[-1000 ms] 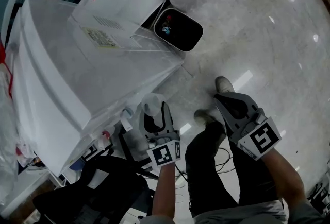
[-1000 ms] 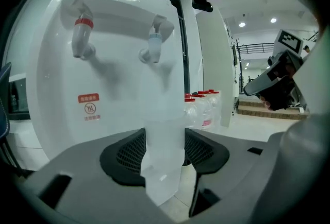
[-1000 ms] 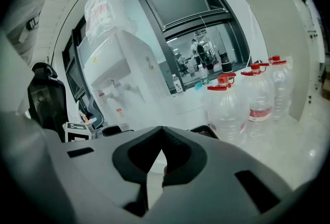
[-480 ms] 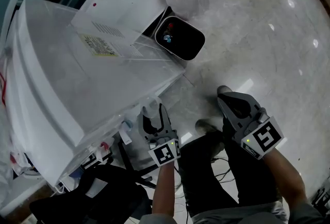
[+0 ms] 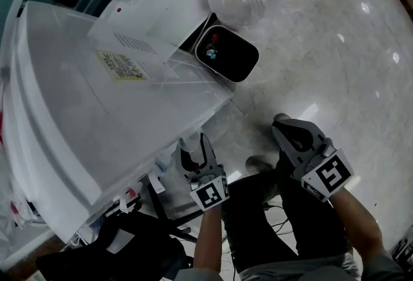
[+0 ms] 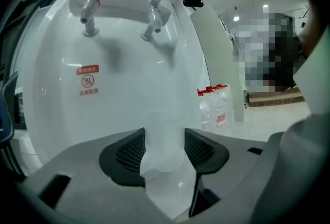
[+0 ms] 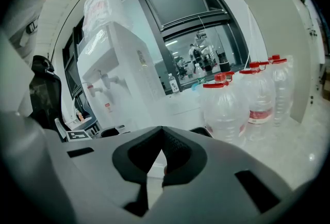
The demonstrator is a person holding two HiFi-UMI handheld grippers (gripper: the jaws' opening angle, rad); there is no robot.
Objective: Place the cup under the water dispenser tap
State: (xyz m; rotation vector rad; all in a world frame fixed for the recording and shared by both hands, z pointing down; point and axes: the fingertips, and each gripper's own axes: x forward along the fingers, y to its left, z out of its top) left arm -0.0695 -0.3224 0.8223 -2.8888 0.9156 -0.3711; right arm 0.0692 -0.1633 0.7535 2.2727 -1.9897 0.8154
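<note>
Task status: in progress; the cup is gripped and brought up to the machine, but not set down

1. The water dispenser [image 6: 103,89] fills the field directly ahead of the left gripper [image 6: 165,147]. In the head view its white top [image 5: 97,118] lies ahead and to the left of both grippers.
2. Two taps project from the dispenser front, above and ahead of the left jaws: a red-marked tap [image 6: 88,12] up and to the left, and a second tap [image 6: 152,19] almost straight above the jaw line.
3. The translucent plastic cup [image 6: 162,125] stands upright between the left jaws, pressed by both pads, so the left gripper is clenched on it. The cup is lower than the taps. How close it is to the dispenser front cannot be judged.
4. Remaining, as a judgement: advance the cup until it stands beneath one tap, seat it on the ledge there (not visible in any view), then release.

Pose

1. Left forearm reaches forward; its gripper [image 5: 193,156] points at the dispenser front, close to level.
2. Right forearm is held to the right, well apart from the dispenser; the right gripper [image 5: 293,134] points toward the floor ahead. Its jaws [image 7: 162,158] are closed together with nothing between them
</note>
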